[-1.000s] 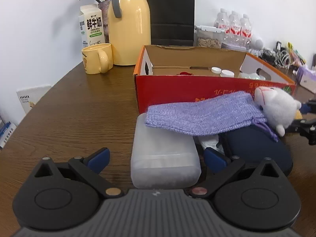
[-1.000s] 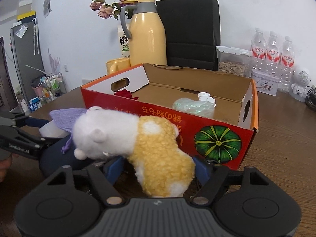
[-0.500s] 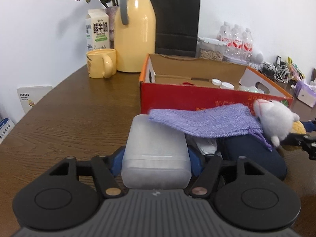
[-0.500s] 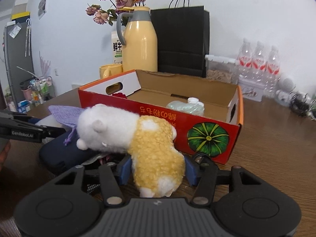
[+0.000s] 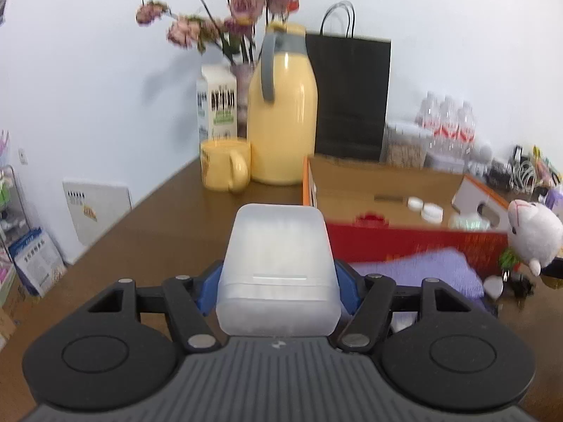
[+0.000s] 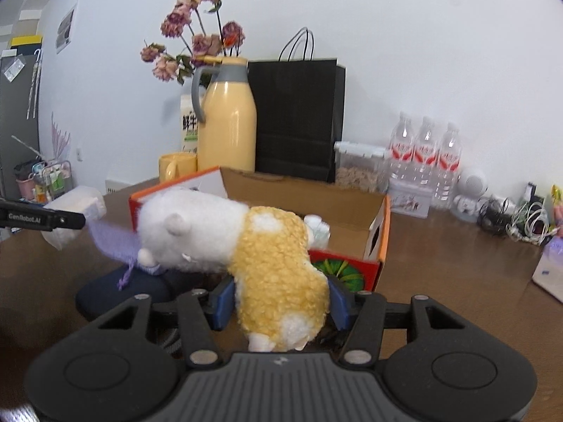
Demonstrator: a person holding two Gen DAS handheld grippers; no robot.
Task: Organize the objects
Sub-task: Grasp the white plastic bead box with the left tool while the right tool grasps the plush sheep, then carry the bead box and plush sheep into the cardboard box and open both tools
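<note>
a frosted, matt plastic case (image 5: 278,267) is seen; the toy (image 6: 246,249) is covered in fuzzy plush, the pouch (image 5: 422,270) is knitted cloth, the table (image 5: 147,239) is grained wood, the jug (image 5: 281,123) is glossy.

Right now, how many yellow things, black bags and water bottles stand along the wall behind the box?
Yellow: 2, jug and mug
Black bags: 1, bag
Water bottles: 3, bottles
Total: 6
</note>
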